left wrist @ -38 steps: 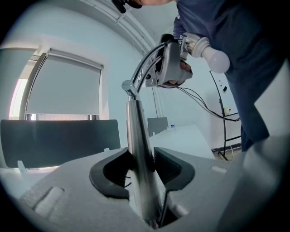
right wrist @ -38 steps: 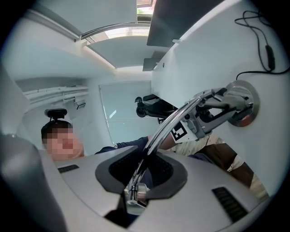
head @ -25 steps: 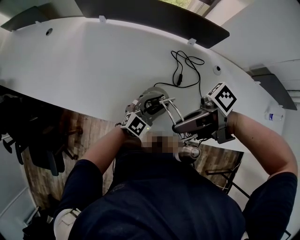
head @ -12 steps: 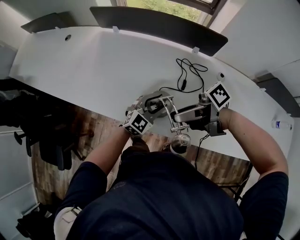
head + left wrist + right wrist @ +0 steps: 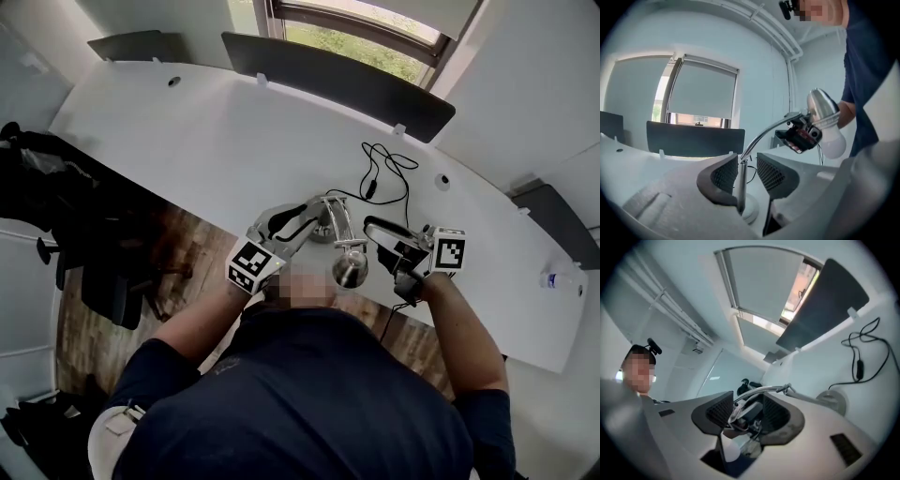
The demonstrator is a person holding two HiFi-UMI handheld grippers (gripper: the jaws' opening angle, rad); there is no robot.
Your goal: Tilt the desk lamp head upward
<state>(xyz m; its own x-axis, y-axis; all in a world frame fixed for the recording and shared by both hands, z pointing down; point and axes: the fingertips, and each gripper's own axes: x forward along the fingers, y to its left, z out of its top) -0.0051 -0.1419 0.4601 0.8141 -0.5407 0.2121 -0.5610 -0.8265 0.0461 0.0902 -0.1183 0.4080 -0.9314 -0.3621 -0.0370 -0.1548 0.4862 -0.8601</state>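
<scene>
the white curved surface [image 5: 187, 141] carries the desk lamp [image 5: 336, 225] near its front edge, just before the person. the lamp stands on its round base [image 5: 753, 211], with a thin upright post [image 5: 740, 185] and a bent metal arm that reaches toward the person.

the lamp head [image 5: 822, 109] hangs at the end of this arm, past the front edge of the surface. in the left gripper view its white bulb [image 5: 833, 143] sits lower than the silver shade, so the head looks to point mostly downward. from this i judge that the tilting upward is not yet finished, perhaps not yet begun.

the left claw [image 5: 749, 174] is around the post, low and just above the base. its jaws are closing. the post lies against one pad, and a gap remains to the other pad, so i think it only steadies the lamp and does not clamp it.

the right claw [image 5: 747, 413] is near the lamp head, at the side of it. its jaws are also closing. the arm end and the head's bracket show between them, but i do not see the pads pressing on anything.

what is left, to my judgement: to close on the head and to turn it up.

the thin black cable [image 5: 380, 169] lies loose behind the lamp.
</scene>
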